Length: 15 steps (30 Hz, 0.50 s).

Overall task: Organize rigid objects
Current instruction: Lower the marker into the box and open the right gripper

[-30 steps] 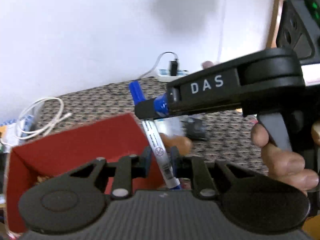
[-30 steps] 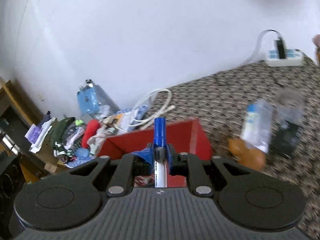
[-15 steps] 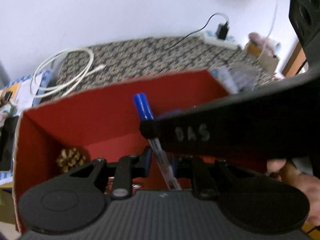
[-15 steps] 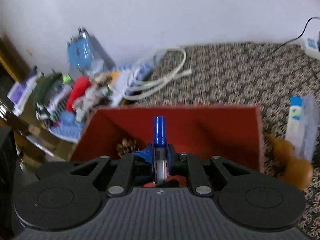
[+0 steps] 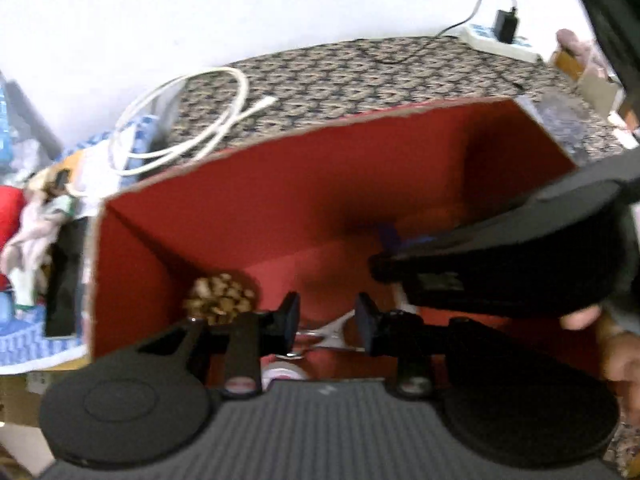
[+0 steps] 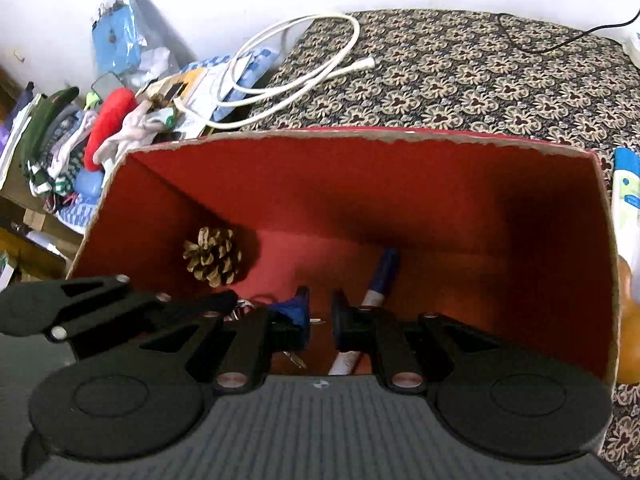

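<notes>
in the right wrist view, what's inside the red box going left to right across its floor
pine cone → keys, partly hidden behind the left claw → blue marker, lying loose on the floor of the red box, just right of the open right claw

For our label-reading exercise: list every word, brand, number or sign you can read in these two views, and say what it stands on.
No text can be read.
White bottle beside the red box: coloured print, too blurred to read.
Marker in the box: barrel mostly hidden, no print legible.
</notes>
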{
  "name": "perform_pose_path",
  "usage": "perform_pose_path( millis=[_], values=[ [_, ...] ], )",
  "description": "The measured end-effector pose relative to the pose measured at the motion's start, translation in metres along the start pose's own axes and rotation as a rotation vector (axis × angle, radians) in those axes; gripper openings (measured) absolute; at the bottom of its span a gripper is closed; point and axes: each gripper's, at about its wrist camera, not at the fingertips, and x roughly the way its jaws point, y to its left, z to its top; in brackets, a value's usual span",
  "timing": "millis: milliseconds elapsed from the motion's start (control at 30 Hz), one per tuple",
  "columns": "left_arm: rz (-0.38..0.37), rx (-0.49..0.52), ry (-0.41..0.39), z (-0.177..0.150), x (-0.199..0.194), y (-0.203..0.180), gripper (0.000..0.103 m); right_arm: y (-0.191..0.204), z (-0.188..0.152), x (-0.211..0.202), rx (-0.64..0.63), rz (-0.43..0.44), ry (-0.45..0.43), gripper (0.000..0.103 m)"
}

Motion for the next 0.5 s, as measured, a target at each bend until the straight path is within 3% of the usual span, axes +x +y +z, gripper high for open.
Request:
perform_pose_path(
  millis=[167,500],
  values=[
    [0.044,-0.014,-0.01,0.004,0.005,0.006,0.034,-0.006,-0.003,-0.002,0.04,-0.005,-0.018,0.0],
    [0.04,-0.077,0.033,0.004,0.012,0.012,0.037,-0.021,-0.004,0.0,0.18,0.014,-0.006,0.0]
  ],
)
